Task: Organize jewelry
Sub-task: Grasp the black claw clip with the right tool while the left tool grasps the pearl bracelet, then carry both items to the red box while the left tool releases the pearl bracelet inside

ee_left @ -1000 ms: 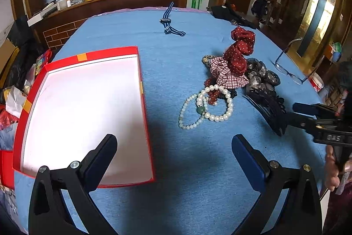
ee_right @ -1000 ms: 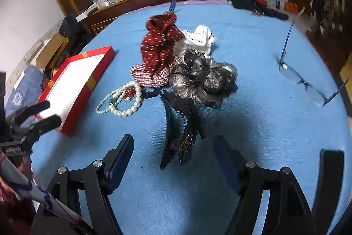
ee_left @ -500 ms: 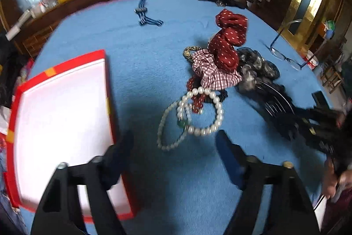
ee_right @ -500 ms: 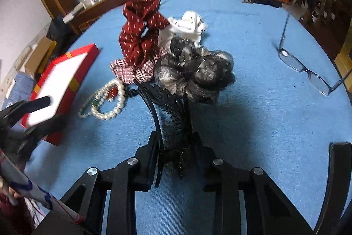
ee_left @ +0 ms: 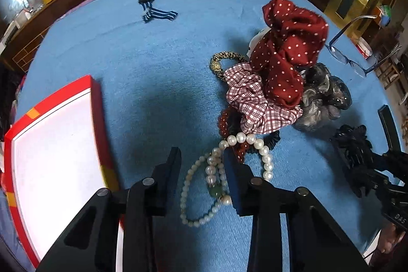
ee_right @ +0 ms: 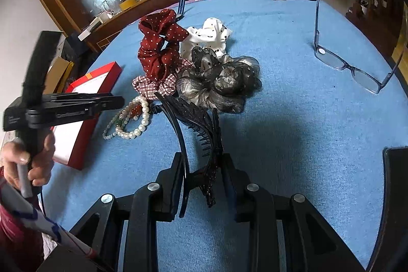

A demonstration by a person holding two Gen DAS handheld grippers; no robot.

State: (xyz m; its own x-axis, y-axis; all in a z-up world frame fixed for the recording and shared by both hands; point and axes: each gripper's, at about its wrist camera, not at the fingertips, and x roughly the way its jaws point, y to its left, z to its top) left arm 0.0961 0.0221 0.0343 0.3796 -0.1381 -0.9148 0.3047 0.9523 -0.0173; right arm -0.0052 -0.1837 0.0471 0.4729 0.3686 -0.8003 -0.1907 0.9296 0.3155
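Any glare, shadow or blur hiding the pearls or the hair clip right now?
Left wrist: pearls sharp, evenly lit; a soft shadow falls on the cloth beside the box. Right wrist: hair clip sharp, window glare only in the far background, shadow right of it.

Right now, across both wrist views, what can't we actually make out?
- Left gripper around the white pearl bracelets: pad contact unclear; its right finger covers beads in the left wrist view.
- Red box with white inside: near corner hidden by the gripper, left edge cut off.
- White black-dotted scrunchie: mostly hidden behind the red polka-dot scrunchie in the left view.
- Black toothed hair clip: its clamped end is hidden between the right gripper jaws.
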